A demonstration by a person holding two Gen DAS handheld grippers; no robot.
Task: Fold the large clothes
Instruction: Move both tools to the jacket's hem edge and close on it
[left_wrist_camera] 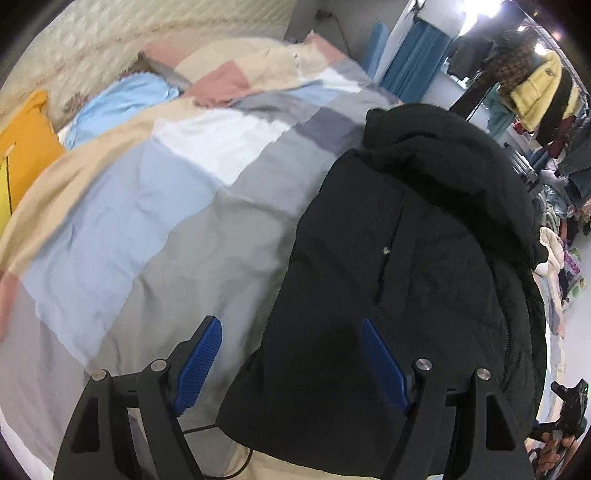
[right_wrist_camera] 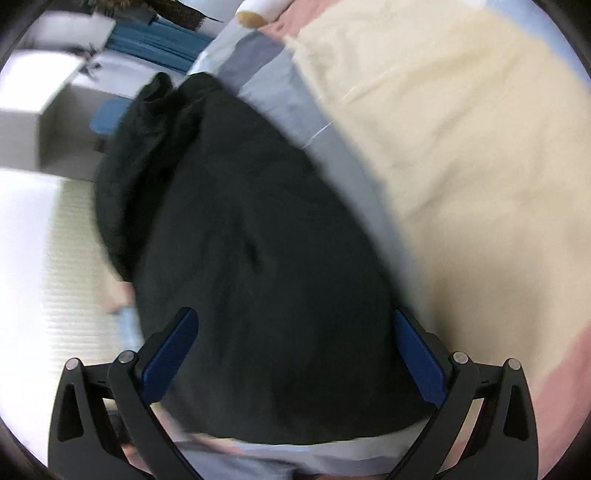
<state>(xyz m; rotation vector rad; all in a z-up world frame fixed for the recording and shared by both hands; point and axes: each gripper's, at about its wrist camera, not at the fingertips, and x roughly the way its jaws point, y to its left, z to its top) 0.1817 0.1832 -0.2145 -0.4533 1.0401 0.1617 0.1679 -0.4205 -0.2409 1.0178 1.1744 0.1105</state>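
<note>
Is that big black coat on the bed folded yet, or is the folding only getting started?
Done: the black coat lies on the patchwork quilt, and it looks doubled over lengthwise, though I can't be sure. In hand: nothing yet; the left hand-held gripper and right hand-held gripper are both open over its near end, gripping nothing. Left: probably folding it into a compact bundle, hood included.

Bright ceiling lamps (left_wrist_camera: 493,9) flared white above the clothes rack (left_wrist_camera: 535,92), and the room was evenly lit. Both fisheye views bent hard toward dark rims. The right wrist view was smeared; the black coat (right_wrist_camera: 258,258) lost detail, perhaps from motion blur.
</note>
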